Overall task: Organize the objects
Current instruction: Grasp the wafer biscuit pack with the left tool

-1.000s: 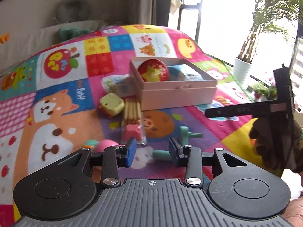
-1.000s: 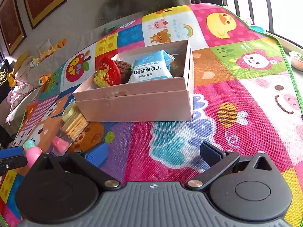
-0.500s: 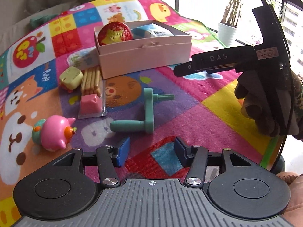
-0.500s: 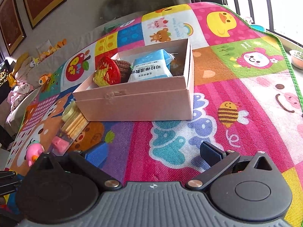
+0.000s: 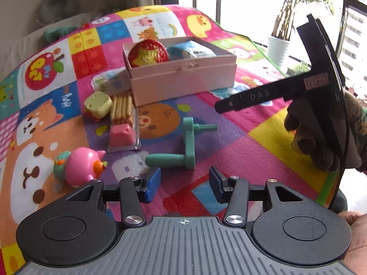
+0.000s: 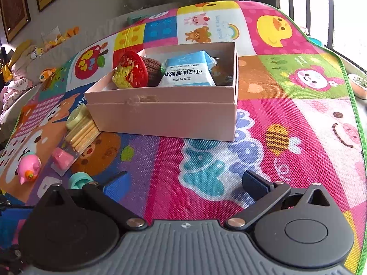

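Observation:
A pink cardboard box [image 5: 183,81] [image 6: 165,116] stands on the colourful play mat and holds a red and gold woven ball [image 5: 148,53] [image 6: 130,71], a blue wipes pack [image 6: 189,72] and a brown knitted item [image 6: 151,67]. On the mat before it lie a green crank handle [image 5: 181,146], a biscuit stick pack with a pink tub [image 5: 122,123], a yellow cube toy [image 5: 97,105] and a pink pig toy [image 5: 79,166] [image 6: 29,166]. My left gripper [image 5: 183,183] is open and empty, just short of the crank. My right gripper [image 6: 185,183] is open and empty, in front of the box.
The other hand-held gripper [image 5: 298,87] shows at the right of the left wrist view, held by a gloved hand. A potted plant [image 5: 278,45] stands beyond the mat's edge by the window. Soft toys [image 6: 45,43] lie at the far left.
My left gripper pulled back from the crank, then moved in closer again, with its jaws a little wider. The right gripper stayed still.

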`<state>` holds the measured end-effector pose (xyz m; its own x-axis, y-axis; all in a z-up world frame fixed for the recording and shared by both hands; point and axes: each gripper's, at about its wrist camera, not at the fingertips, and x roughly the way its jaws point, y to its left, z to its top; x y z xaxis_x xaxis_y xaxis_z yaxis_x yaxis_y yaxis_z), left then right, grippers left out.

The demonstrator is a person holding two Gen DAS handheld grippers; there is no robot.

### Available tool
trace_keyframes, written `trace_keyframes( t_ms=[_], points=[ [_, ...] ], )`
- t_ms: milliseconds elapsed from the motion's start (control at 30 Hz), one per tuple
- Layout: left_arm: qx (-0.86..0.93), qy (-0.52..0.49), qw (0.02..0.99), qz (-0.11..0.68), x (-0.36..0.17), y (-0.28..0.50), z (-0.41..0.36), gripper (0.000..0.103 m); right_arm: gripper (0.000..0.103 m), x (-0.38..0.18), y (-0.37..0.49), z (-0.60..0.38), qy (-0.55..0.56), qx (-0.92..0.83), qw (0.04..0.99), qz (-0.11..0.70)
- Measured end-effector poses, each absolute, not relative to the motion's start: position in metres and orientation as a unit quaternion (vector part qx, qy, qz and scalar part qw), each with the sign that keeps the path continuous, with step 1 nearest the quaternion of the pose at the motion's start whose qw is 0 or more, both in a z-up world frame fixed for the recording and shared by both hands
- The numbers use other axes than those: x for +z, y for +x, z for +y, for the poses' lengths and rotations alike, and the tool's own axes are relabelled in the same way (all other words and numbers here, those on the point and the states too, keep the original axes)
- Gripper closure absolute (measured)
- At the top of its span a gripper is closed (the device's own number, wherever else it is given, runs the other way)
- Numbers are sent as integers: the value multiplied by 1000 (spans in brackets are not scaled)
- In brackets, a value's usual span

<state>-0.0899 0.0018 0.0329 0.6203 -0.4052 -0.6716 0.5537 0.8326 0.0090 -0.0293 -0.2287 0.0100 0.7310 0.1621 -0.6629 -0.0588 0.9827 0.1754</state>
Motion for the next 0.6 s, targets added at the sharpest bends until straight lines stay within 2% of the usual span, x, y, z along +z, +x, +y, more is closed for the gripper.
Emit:
trace_keyframes(
  t_ms=[367, 600],
  points=[
    [-181, 12, 931, 317, 55, -29, 23, 52, 0, 10, -32, -232, 81, 61, 928, 358],
    [-150, 58, 918, 362, 25, 36, -8, 52, 0, 10, -32, -231, 81, 61, 928, 357]
  ],
)
